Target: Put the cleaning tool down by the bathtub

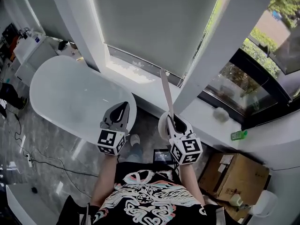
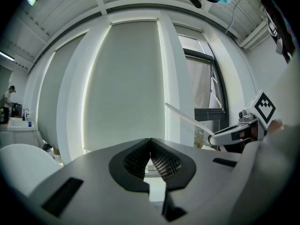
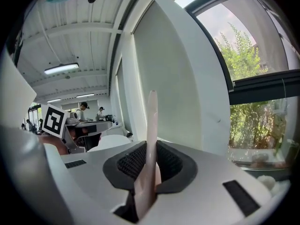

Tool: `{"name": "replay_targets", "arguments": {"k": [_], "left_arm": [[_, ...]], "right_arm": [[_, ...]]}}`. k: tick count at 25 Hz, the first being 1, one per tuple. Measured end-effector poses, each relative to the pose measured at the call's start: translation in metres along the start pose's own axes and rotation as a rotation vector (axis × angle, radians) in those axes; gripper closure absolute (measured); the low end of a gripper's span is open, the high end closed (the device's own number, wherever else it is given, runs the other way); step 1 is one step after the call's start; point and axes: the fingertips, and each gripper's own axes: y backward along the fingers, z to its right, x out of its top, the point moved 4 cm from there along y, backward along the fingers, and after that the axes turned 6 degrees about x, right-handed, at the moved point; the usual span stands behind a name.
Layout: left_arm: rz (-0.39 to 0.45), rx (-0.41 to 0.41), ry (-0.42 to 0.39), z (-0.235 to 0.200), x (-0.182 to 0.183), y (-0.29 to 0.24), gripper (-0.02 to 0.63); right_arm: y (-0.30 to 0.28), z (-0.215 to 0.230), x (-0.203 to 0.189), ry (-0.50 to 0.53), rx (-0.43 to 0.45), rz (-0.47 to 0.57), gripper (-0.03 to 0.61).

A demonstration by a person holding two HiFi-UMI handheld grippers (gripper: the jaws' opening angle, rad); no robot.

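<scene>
- Both jaws of the left hand-held gripper [image 2: 150,154] are clenched together, empty, near the bathtub [image 1: 70,95].
- The right hand-held gripper [image 3: 151,165] grasps the cleaning tool [image 3: 152,121], its stick upright.

Bathroom mock-up in office: bathtub [image 1: 70,97], desks [image 3: 89,123] behind.

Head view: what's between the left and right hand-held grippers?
In the head view, only grey floor and the person's shoe show between the left hand-held gripper and the right hand-held gripper, which grips the cleaning tool.
</scene>
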Motion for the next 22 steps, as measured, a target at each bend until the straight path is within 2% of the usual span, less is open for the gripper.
{"name": "replay_targets", "arguments": {"k": [12,22], "left_arm": [[-0.018,-0.049,0.005,-0.087,0.013,-0.118,0.597],[-0.034,-0.045,0.029,-0.169,0.008,-0.176,0.597]], "right_arm": [[-0.127,0.035,0.034,-0.022,-0.027,-0.034,0.499],[-0.218,0.049,0.048,-0.031,-0.061,-0.078,0.499]]}}
